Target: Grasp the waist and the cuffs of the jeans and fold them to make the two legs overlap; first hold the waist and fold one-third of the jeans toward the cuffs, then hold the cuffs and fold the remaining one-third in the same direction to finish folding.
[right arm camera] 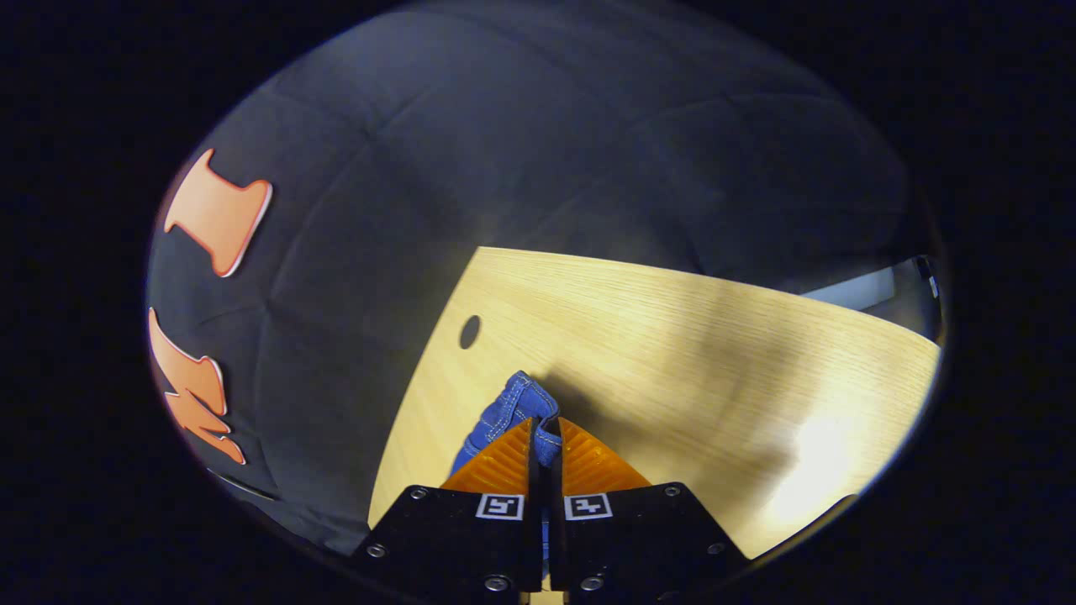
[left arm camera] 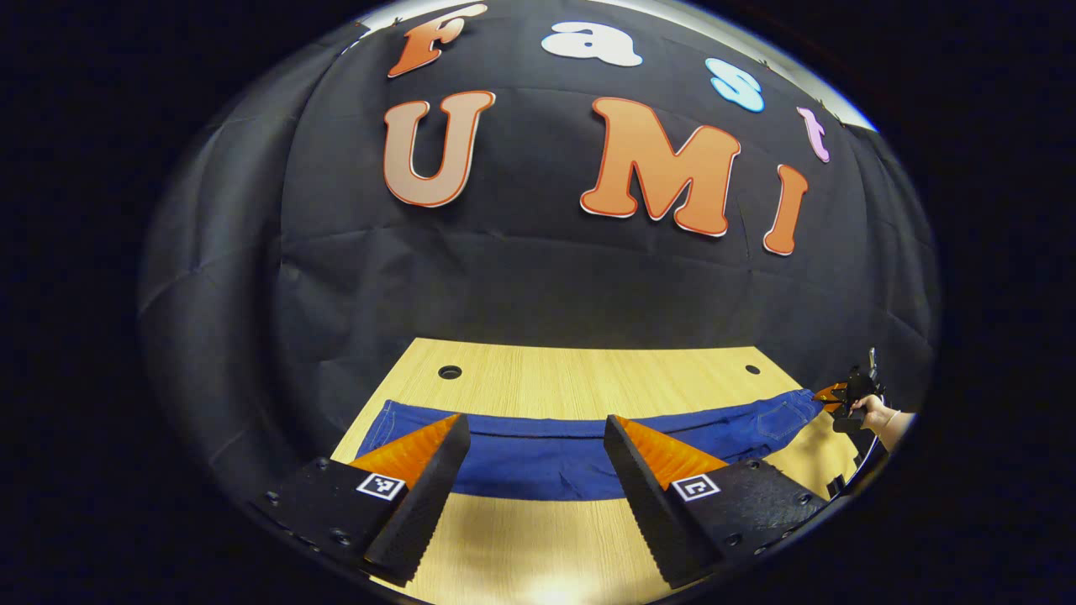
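Denim jeans [left arm camera: 580, 449] lie flat on desk [left arm camera: 588, 374]. Right claw [right arm camera: 544, 445] clamps the waist to lift it; left claw [left arm camera: 538, 445] gapes above jeans, ready for cuffs.

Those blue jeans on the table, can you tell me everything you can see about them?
The jeans are bright blue denim with pale stitching along the seams. In the left gripper view they lie flat as one long narrow band across the wooden table, and the legs look already laid one on the other. The open left gripper is held just in front of them, not touching. At the far end, where a pocket shows, the right gripper is shut on a bunched edge of the cloth, which sticks out beyond its fingertips.
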Available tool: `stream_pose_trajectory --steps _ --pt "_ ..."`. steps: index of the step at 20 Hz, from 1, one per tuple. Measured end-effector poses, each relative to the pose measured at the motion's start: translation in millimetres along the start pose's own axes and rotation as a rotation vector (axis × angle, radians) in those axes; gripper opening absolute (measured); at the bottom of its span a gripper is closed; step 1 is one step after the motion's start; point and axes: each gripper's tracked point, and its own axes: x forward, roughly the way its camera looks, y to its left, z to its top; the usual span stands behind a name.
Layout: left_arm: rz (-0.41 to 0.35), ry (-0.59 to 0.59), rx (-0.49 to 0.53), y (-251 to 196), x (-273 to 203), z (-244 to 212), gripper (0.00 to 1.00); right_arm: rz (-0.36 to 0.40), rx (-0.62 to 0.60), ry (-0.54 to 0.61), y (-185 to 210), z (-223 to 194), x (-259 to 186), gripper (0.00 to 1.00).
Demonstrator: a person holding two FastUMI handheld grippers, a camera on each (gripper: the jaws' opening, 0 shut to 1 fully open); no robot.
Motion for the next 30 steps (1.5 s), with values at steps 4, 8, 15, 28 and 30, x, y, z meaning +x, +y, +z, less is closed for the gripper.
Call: stream_pose_trajectory --steps 4,8,15,28,30 --pt "-0.033 -0.011 -0.018 10.0 4.7 7.8 0.99 0.075 -0.096 -0.046 69.2 -6.4 -26.8 0.04" --pt "-0.084 0.0 -0.022 17.4 10.3 10.9 0.98 0.157 -0.156 -0.052 137.9 -36.8 -55.0 0.04" --pt "-0.142 -0.001 -0.022 37.0 14.1 14.7 0.98 0.277 -0.312 -0.004 237.7 -141.2 -91.6 0.04" --pt "-0.145 0.031 -0.074 62.3 15.5 4.3 0.98 0.302 -0.588 0.231 292.4 -358.8 -70.5 0.03" --pt "-0.146 0.042 -0.086 63.1 15.3 1.7 0.98 0.291 -0.624 0.28 286.5 -393.4 -57.9 0.03"
